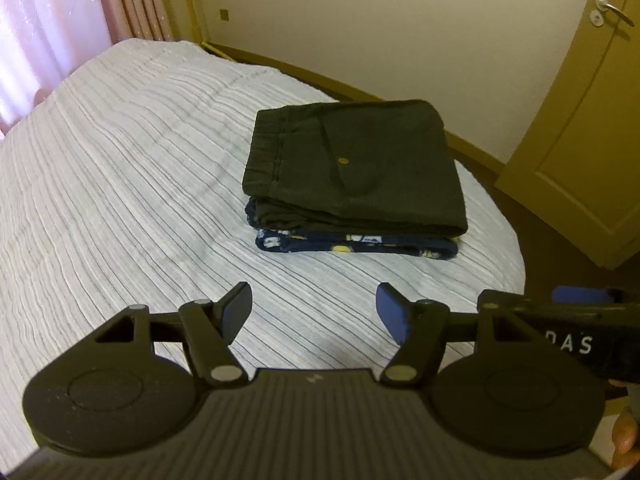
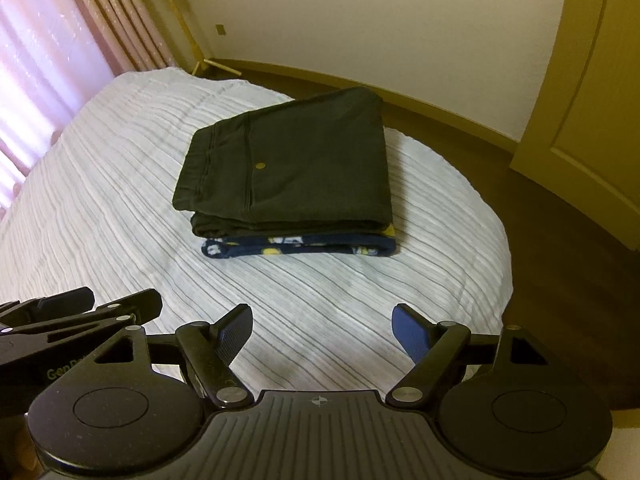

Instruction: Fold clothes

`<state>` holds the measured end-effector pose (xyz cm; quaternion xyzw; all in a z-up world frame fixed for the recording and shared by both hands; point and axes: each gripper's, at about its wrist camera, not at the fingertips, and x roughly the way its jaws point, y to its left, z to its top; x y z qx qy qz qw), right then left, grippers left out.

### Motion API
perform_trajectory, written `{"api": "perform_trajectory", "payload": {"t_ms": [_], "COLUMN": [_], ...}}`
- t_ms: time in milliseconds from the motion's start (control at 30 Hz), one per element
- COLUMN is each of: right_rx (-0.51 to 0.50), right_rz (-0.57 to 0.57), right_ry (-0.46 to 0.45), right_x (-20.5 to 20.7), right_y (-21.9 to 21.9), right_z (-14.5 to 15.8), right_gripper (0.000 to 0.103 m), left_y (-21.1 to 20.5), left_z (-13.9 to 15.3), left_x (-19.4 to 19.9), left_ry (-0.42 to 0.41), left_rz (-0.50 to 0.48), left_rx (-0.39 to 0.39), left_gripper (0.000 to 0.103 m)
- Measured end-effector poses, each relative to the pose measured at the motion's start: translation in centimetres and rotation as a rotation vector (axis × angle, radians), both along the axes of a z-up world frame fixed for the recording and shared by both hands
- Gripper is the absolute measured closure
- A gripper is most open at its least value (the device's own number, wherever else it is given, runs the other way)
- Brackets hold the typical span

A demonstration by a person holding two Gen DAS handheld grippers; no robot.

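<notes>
Both tongs, left tongs (image 1: 316, 312) and right tongs (image 2: 322, 330), tilt downward over the white ribbed bedspread (image 1: 120, 168), spread wide and empty. At twelve o'clock, well apart, folded black trousers (image 1: 356, 164) top a folded navy patterned garment (image 1: 360, 244).

a bed (image 1: 120, 168) is covered by a white ribbed spread. a patterned navy garment (image 1: 360, 245) is laid folded directly on it, with folded black trousers (image 1: 352, 164) stacked on top.

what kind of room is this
Most likely a bedroom: a bed with a striped white cover holds folded clothes, pink curtains hang at a window, and a door stands nearby.
</notes>
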<state>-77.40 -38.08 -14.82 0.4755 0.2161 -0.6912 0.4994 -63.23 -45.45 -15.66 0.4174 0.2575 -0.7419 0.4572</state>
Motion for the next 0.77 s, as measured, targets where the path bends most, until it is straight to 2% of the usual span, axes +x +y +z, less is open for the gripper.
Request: {"api": "perform_trajectory", "payload": {"t_ms": [500, 767], "right_rx": [0.040, 0.054], "right_rz": [0.043, 0.057], "right_ry": [-0.007, -0.009], "right_x": [-1.0, -1.5], "right_y": [-2.8, -3.6], "right_z": [-1.7, -2.0], "right_gripper": [0.023, 0.023], "left_y": [-2.2, -3.0], "left_z": [-1.9, -2.3], "left_x": [-0.7, -1.1], "left_ry": [-0.029, -0.033], "left_rz": [0.038, 0.052], "left_rx": [0.046, 0.046], "left_gripper": [0.038, 0.037]}}
